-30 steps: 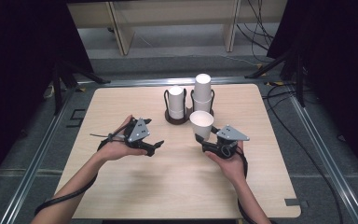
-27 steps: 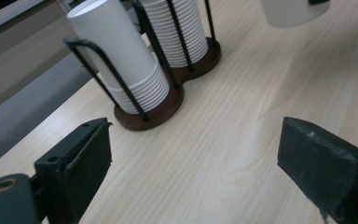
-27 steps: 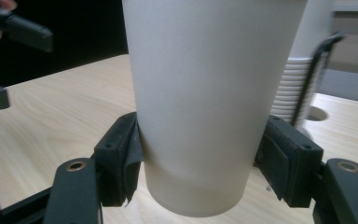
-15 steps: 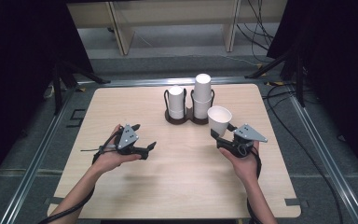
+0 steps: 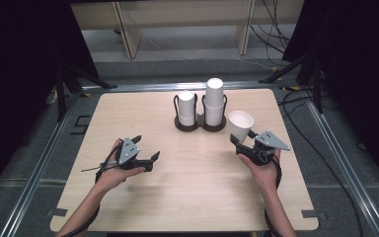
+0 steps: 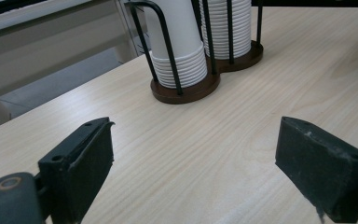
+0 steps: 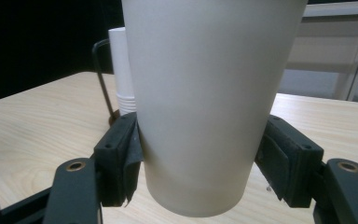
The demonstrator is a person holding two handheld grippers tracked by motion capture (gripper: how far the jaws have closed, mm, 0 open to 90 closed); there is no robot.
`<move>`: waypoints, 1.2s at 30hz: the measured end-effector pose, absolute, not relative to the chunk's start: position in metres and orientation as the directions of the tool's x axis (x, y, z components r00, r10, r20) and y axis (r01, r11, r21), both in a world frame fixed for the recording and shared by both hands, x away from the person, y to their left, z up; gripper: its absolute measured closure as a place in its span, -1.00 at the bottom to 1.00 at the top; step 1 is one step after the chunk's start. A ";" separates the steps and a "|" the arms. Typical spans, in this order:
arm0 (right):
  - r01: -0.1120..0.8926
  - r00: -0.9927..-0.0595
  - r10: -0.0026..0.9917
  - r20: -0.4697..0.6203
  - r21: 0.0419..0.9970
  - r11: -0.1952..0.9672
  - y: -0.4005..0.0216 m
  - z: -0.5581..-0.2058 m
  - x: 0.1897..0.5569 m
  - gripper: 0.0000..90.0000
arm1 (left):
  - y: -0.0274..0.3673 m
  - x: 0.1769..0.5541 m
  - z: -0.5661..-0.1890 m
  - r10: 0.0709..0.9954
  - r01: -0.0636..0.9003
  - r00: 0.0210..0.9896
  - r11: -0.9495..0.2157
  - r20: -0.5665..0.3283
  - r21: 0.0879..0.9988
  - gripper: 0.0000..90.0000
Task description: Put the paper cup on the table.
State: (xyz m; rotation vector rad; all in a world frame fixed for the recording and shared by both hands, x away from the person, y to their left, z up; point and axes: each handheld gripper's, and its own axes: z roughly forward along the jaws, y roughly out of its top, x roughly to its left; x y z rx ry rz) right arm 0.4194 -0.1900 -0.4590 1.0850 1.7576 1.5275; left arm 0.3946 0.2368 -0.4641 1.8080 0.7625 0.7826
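The cup (image 5: 240,125) sits right of centre in the high view, just right of the rack (image 5: 200,124) and apart from it, above the table (image 5: 192,197). It is upright, mouth up, its long axis vertical with a slight lean toward the upper left of the frame. In the right gripper view the cup (image 7: 209,93) takes up the middle of the frame, wide end at the top, narrow base at the bottom, the base clear of the wood below it.

The right gripper (image 5: 241,140) holds it: its two jaws press on the lower wall of the cup from either side, pads flat against it. The hand (image 5: 262,168) bearing it comes in from the lower right of the high view.

The rack stands at upper centre of the table, a dark double base with black wire uprights. Two stacks (image 5: 201,106) of white cups stand in it, mouths down; the right stack is the taller.

The left gripper (image 5: 145,150) is at lower left of centre in the high view, well apart from the cup, pointing right and slightly up the frame. Its jaws are spread with nothing between them; in the left gripper view only bare table lies between them, with the rack (image 6: 186,88) at top centre.
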 end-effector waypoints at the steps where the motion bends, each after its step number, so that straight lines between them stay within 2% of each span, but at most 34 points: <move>1: 0.229 -0.512 0.853 0.102 0.973 0.022 -0.192 -0.458 0.419 -0.23 | 0.238 0.394 -0.465 0.789 0.160 0.592 -0.315 0.165 0.936 -0.76; 3: 0.225 -0.498 0.860 0.115 0.974 0.000 -0.194 -0.459 0.420 -0.22 | 0.239 0.393 -0.468 0.797 0.153 0.581 -0.302 0.162 0.941 -0.76; 4: 0.227 -0.495 0.865 0.084 0.973 0.036 -0.198 -0.458 0.420 -0.23 | 0.240 0.394 -0.470 0.799 0.145 0.580 -0.296 0.162 0.944 -0.76; 6: 0.213 -0.494 0.866 0.078 0.976 0.033 -0.203 -0.458 0.421 -0.23 | 0.241 0.394 -0.474 0.811 0.131 0.566 -0.266 0.148 0.955 -0.75; 12: 0.210 -0.455 0.886 0.095 0.978 0.003 -0.212 -0.457 0.421 -0.23 | 0.246 0.389 -0.482 0.833 0.132 0.535 -0.245 0.139 0.961 -0.75; 16: 0.222 -0.424 0.902 0.075 0.975 0.024 -0.216 -0.457 0.422 -0.23 | 0.247 0.384 -0.486 0.845 0.150 0.516 -0.253 0.142 0.956 -0.75; 21: 0.211 -0.410 0.910 0.061 0.977 0.029 -0.220 -0.459 0.427 -0.23 | 0.245 0.383 -0.490 0.856 0.120 0.497 -0.233 0.145 0.965 -0.74; 22: 0.240 -0.397 0.912 0.103 0.971 -0.005 -0.219 -0.460 0.428 -0.23 | 0.246 0.383 -0.489 0.857 0.131 0.495 -0.236 0.142 0.963 -0.74; 27: 0.237 -0.358 0.932 0.066 0.971 0.022 -0.225 -0.462 0.437 -0.23 | 0.246 0.384 -0.492 0.859 0.138 0.494 -0.228 0.132 0.964 -0.74; 29: 0.272 -0.334 0.937 0.103 0.962 -0.009 -0.225 -0.463 0.440 -0.23 | 0.246 0.384 -0.492 0.861 0.148 0.493 -0.227 0.127 0.963 -0.74; 30: 0.242 -0.330 0.942 0.061 0.970 0.022 -0.228 -0.465 0.444 -0.23 | 0.246 0.384 -0.493 0.862 0.148 0.490 -0.228 0.129 0.962 -0.74; 32: 0.291 -0.310 0.944 0.109 0.957 -0.015 -0.226 -0.466 0.445 -0.23 | 0.246 0.385 -0.494 0.863 0.149 0.489 -0.228 0.128 0.962 -0.73; 33: 0.285 -0.313 0.947 0.070 0.958 0.024 -0.229 -0.467 0.449 -0.23 | 0.246 0.385 -0.494 0.862 0.140 0.490 -0.225 0.130 0.964 -0.73; 36: 0.305 -0.305 0.948 0.085 0.952 0.013 -0.229 -0.471 0.454 -0.23 | 0.246 0.384 -0.494 0.860 0.152 0.493 -0.234 0.131 0.960 -0.73</move>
